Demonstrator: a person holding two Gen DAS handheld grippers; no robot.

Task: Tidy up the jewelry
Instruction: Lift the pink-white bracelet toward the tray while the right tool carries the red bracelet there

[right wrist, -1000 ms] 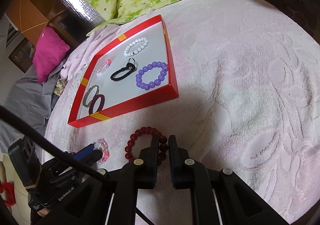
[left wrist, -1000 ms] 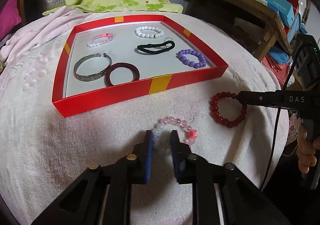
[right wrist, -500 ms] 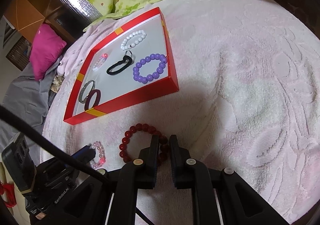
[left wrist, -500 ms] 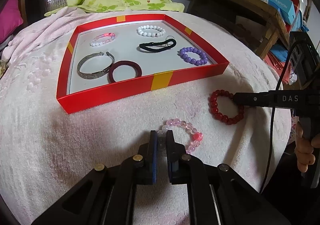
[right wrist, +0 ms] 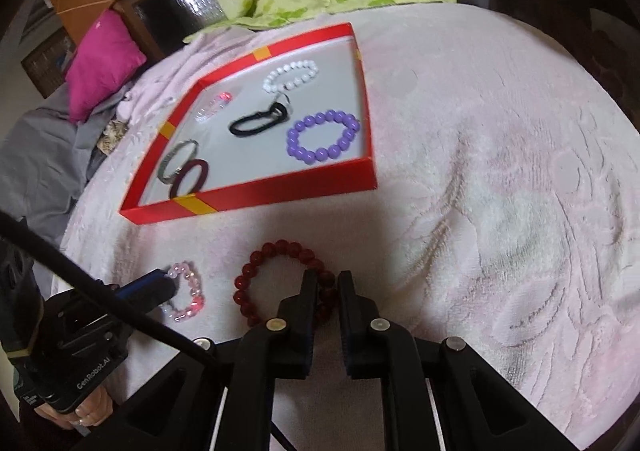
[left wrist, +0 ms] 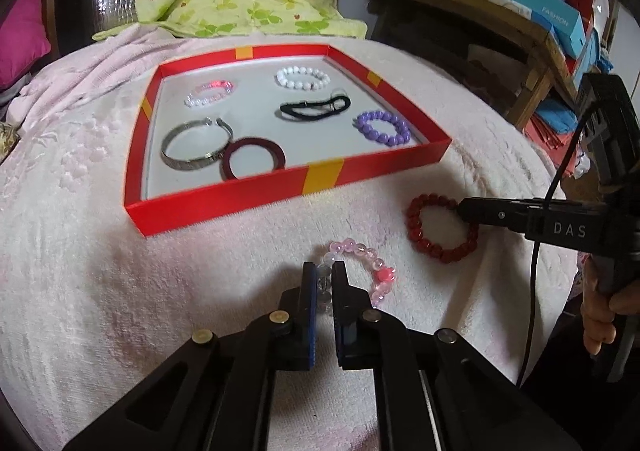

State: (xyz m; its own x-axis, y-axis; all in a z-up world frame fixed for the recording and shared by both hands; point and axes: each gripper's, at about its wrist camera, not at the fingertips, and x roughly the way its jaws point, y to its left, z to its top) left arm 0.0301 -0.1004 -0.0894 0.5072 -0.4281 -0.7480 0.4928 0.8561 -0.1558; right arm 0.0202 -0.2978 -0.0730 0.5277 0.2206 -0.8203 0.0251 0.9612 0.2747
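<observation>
The pale pink bead bracelet [left wrist: 362, 273] lies on the fluffy pink blanket [left wrist: 80, 271] just in front of the red tray's near wall, and the left gripper [left wrist: 324, 275] is pinching its clear beads between blue-padded fingers. Just beside it, toward the blanket's right edge, the dark red bead bracelet [right wrist: 280, 279] rests flat with the right gripper [right wrist: 328, 283] clamped on its near side. The red tray [left wrist: 240, 195], trimmed with yellow bands, sits further up the blanket and carries a purple bead bracelet [left wrist: 382, 127] in its near right corner, a black hair tie [left wrist: 314, 109], a white bead bracelet [left wrist: 302, 77] by the far wall, a clear-and-pink bracelet [left wrist: 208, 93], a silver bangle [left wrist: 196, 149] and a maroon ring bangle [left wrist: 254, 161] against the near wall. The right tool's arm reads "DAS" in the left view; the left tool's body reads "GenRobot.AI" in the right view. A blue box [left wrist: 540, 17] on the wooden shelf reads "FASHION"
</observation>
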